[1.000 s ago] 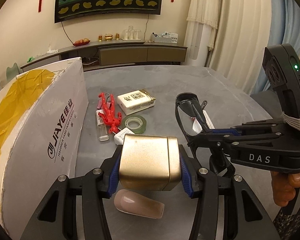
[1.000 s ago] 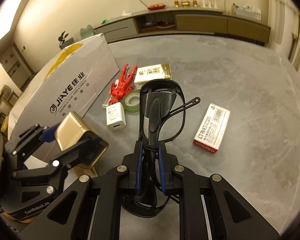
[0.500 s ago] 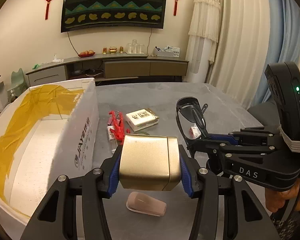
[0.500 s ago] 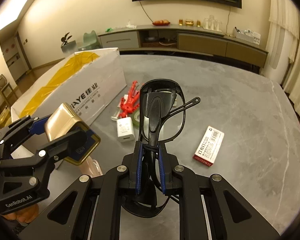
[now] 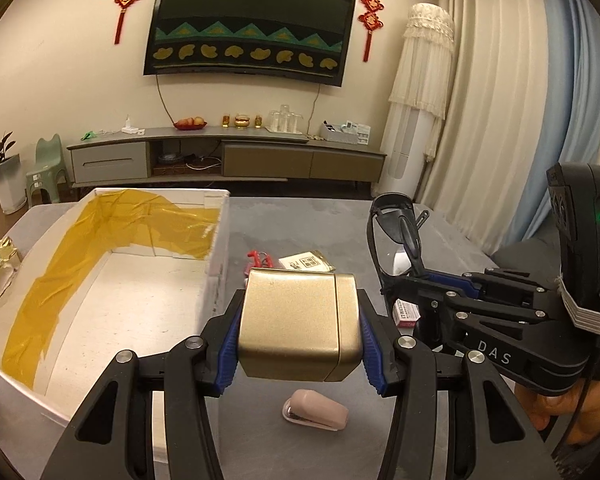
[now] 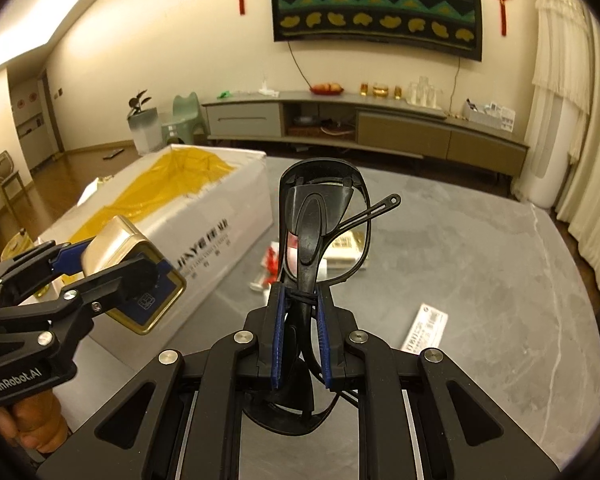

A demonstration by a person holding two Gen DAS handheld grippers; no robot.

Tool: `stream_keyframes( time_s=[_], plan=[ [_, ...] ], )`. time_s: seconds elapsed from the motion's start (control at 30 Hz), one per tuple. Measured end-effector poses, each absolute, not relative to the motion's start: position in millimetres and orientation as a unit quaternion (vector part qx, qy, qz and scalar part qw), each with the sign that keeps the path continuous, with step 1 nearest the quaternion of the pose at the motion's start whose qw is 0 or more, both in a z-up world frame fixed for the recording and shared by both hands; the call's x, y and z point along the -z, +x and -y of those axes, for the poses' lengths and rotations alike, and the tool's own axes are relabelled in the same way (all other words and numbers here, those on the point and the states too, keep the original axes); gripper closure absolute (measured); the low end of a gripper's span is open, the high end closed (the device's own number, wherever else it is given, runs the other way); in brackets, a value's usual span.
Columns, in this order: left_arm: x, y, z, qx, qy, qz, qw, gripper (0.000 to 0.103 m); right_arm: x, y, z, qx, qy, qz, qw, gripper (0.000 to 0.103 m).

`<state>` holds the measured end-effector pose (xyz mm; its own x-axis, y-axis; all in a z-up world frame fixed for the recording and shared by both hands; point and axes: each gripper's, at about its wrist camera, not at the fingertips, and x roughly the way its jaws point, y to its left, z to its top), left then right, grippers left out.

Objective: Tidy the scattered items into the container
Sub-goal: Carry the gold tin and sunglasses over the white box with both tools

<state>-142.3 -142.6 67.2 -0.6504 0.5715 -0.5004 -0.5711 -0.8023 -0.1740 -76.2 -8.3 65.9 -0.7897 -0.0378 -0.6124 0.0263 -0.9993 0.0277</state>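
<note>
left tool [image 5: 300,334] rose with gold tin [image 5: 298,324] | right tool [image 6: 300,334] lifted glasses [image 6: 324,220] | box [image 5: 216,236] interior now visible

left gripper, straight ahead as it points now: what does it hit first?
Probably nothing soon. The left gripper, shut on the gold tin, points past the white box's right wall, above the red clip and card box. Depth is unclear; a lower path would meet those.

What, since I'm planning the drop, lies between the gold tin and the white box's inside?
Only the white box itself: its near side wall stands between its inside and the gold tin. The left wrist view shows nothing else there.
</note>
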Motion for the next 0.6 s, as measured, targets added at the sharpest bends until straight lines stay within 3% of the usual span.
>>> stream_keyframes(
  time_s=[0.6],
  plan=[
    [-82, -160, 202, -0.915, -0.267, 0.04, 0.3, 0.051, -90, -79, 48, 0.958, 0.288, 0.008, 0.014, 0.087]
  ],
)
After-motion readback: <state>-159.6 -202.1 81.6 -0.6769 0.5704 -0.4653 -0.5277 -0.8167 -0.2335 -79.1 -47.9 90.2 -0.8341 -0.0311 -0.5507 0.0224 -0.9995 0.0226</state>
